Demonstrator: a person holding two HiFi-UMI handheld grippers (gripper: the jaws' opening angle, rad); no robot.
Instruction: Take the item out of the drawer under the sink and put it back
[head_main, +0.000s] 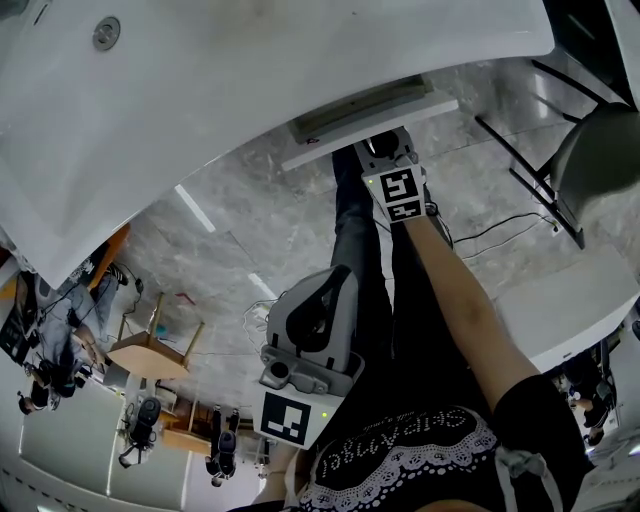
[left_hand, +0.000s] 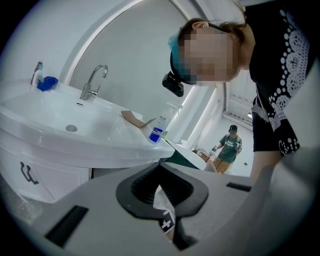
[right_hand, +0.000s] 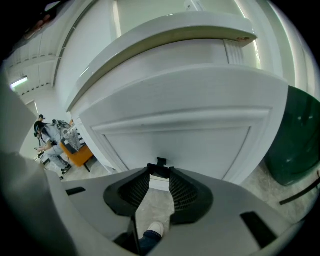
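Slippage is the risk: right tongs (right_hand: 160, 175) stand apart around the small black handle (right_hand: 160, 162) of the shut white drawer (right_hand: 175, 135) under the white sink (right_hand: 150, 40); pulling before they clamp would lose it. Unseen, the item is presumably inside. Left tongs (left_hand: 160, 167) are together, empty

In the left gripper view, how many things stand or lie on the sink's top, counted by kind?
Faucet: 1
Bottle with blue label: 1
Blue object: 1
Brown flat piece: 1
Red-and-white upright item: 1
Total: 5
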